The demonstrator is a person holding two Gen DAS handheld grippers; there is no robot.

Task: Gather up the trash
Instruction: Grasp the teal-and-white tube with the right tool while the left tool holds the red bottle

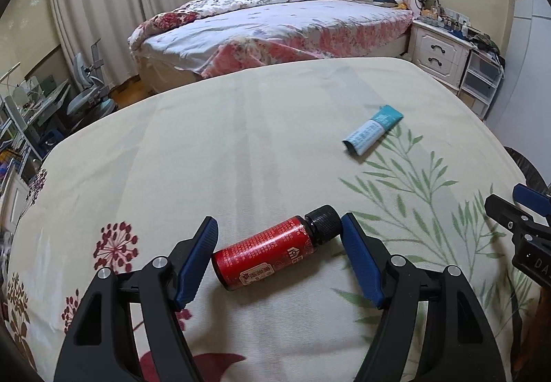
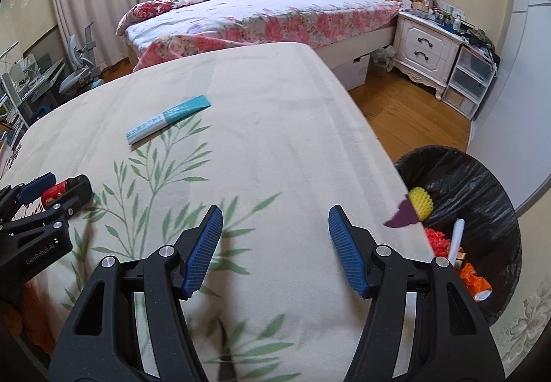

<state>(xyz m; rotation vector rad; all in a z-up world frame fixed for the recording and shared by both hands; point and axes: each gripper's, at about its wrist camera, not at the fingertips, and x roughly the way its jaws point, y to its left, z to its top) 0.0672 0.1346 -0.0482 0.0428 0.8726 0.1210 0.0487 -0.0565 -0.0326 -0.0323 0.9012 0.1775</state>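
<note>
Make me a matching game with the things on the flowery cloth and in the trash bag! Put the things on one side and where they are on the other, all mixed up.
Things:
1. red bottle
2. blue and white tube
3. yellow sponge
4. right gripper

Places:
A. inside the black trash bag
B. over bare cloth, nothing between its fingers
C. lying between the left gripper fingers
D. lying alone, farther up the cloth

Pairs: 1-C, 2-D, 3-A, 4-B
</note>
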